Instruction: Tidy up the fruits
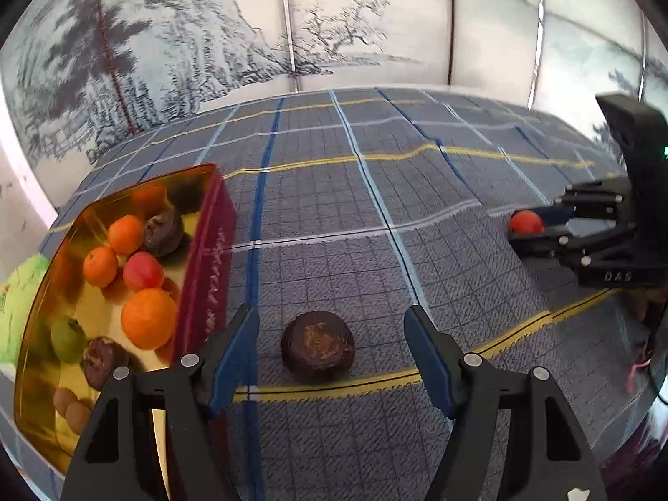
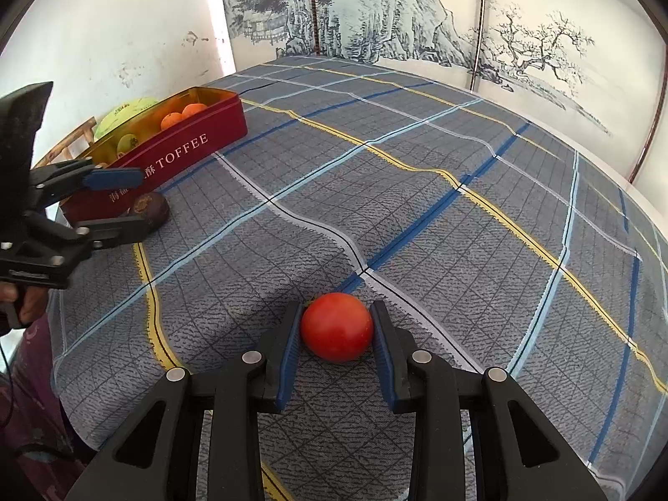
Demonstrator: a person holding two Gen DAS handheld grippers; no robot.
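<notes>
A dark brown round fruit [image 1: 318, 346] lies on the plaid cloth, between the fingers of my open left gripper [image 1: 332, 317], untouched; it also shows in the right wrist view [image 2: 150, 207]. Beside it stands a red toffee tin [image 1: 208, 259] holding several fruits: oranges [image 1: 148, 323], a red one, a green one, dark brown ones. My right gripper [image 2: 336, 313] is shut on a red round fruit [image 2: 337, 325] resting on the cloth; that gripper [image 1: 526, 229] and the red fruit [image 1: 527, 222] show at the right of the left wrist view. The left gripper [image 2: 129, 200] and the tin [image 2: 175, 154] show at the left of the right wrist view.
The plaid cloth [image 2: 417, 208] covers the whole table and is wrinkled. A painted folding screen [image 1: 292, 21] stands behind the table. A green round object [image 2: 123, 115] sits behind the tin by the white wall.
</notes>
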